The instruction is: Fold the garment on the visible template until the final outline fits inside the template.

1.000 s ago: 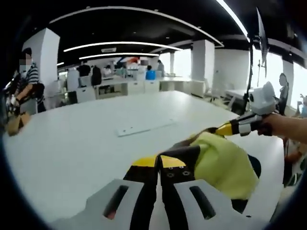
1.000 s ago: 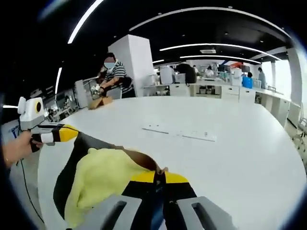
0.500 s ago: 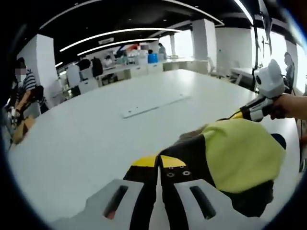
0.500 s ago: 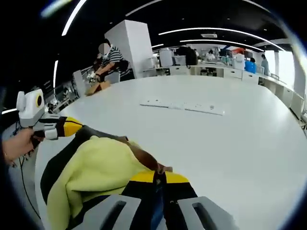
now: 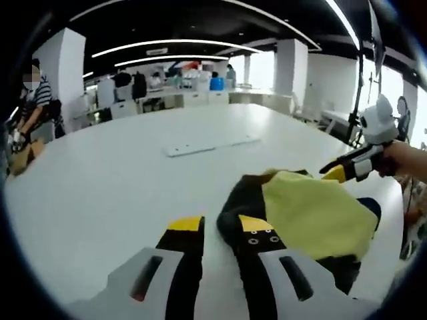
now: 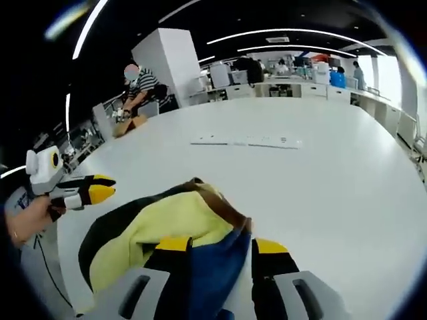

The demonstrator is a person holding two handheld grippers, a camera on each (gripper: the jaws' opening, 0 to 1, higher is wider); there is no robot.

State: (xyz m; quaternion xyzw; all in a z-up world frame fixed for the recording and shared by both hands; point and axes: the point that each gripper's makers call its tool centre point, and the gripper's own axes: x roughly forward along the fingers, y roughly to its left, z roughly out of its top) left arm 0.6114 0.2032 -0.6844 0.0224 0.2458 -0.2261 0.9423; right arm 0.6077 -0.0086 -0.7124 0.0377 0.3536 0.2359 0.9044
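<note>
A bunched garment (image 5: 313,213), yellow on the outside with black, blue and brown parts, lies on the white table (image 5: 100,187). My left gripper (image 5: 220,225) stands open just left of it, bare table showing between its jaws and its right jaw against the black edge. My right gripper (image 5: 333,171) hovers at the garment's far side, held by a hand. In the right gripper view my right gripper (image 6: 221,245) is open, with blue fabric of the garment (image 6: 173,217) lying between its jaws. My left gripper (image 6: 100,188) is open beside the garment's left edge.
A flat white strip (image 5: 210,143) lies on the table beyond the garment, also seen as the strip (image 6: 247,141). A person in a striped shirt (image 6: 137,87) works at the table's far edge. Desks, a white pillar and more people stand behind.
Both grippers were shut on the garment's edge and now stand open. The garment has dropped from its lifted position and lies bunched on the table.
</note>
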